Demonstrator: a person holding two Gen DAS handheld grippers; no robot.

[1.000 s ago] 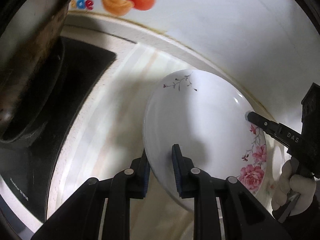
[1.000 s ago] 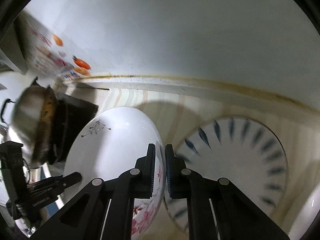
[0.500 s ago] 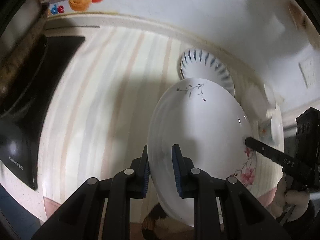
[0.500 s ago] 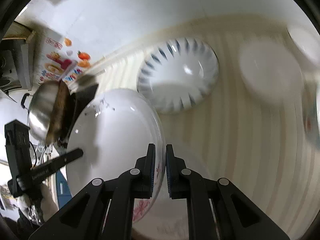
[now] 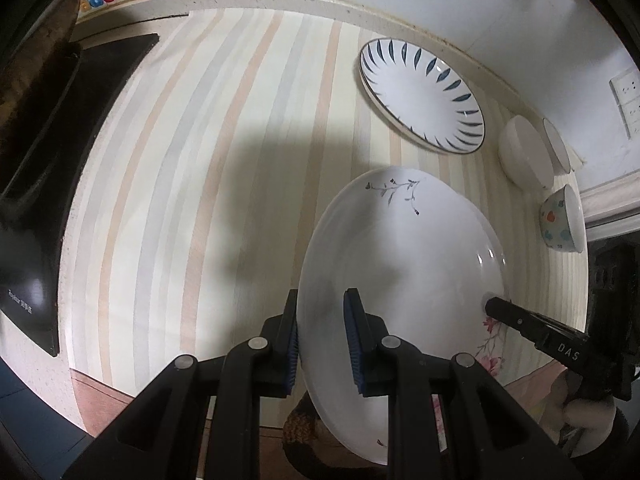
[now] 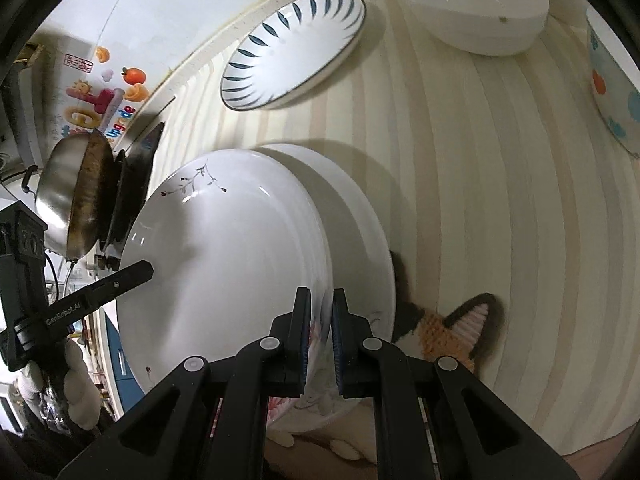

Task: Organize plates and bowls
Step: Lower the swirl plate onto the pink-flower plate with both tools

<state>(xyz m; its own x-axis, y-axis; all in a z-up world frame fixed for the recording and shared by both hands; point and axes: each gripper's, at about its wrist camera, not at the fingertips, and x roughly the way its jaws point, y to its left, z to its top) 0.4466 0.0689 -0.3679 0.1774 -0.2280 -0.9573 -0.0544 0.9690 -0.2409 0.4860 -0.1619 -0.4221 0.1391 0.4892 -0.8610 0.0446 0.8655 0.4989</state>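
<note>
A large white plate with pink flowers (image 5: 400, 272) (image 6: 224, 264) is held by both grippers above the striped counter. My left gripper (image 5: 322, 336) is shut on its near rim. My right gripper (image 6: 321, 332) is shut on the opposite rim; one of its fingers (image 5: 520, 320) shows in the left wrist view. In the right wrist view a second white plate (image 6: 360, 232) lies right under the held one. A plate with blue leaf marks (image 5: 420, 96) (image 6: 292, 48) lies near the wall.
A white bowl (image 5: 522, 152) (image 6: 472, 4) and a spotted bowl (image 5: 562, 220) (image 6: 612, 80) stand at the right. A black stove (image 5: 48, 168) and a steel pan (image 6: 76, 200) are at the left. A cat-face mat (image 6: 452, 332) lies under the lower plate.
Both grippers have carried the flowered plate away from the wall and lowered it towards the near counter edge. The blue-marked plate is now farther away.
</note>
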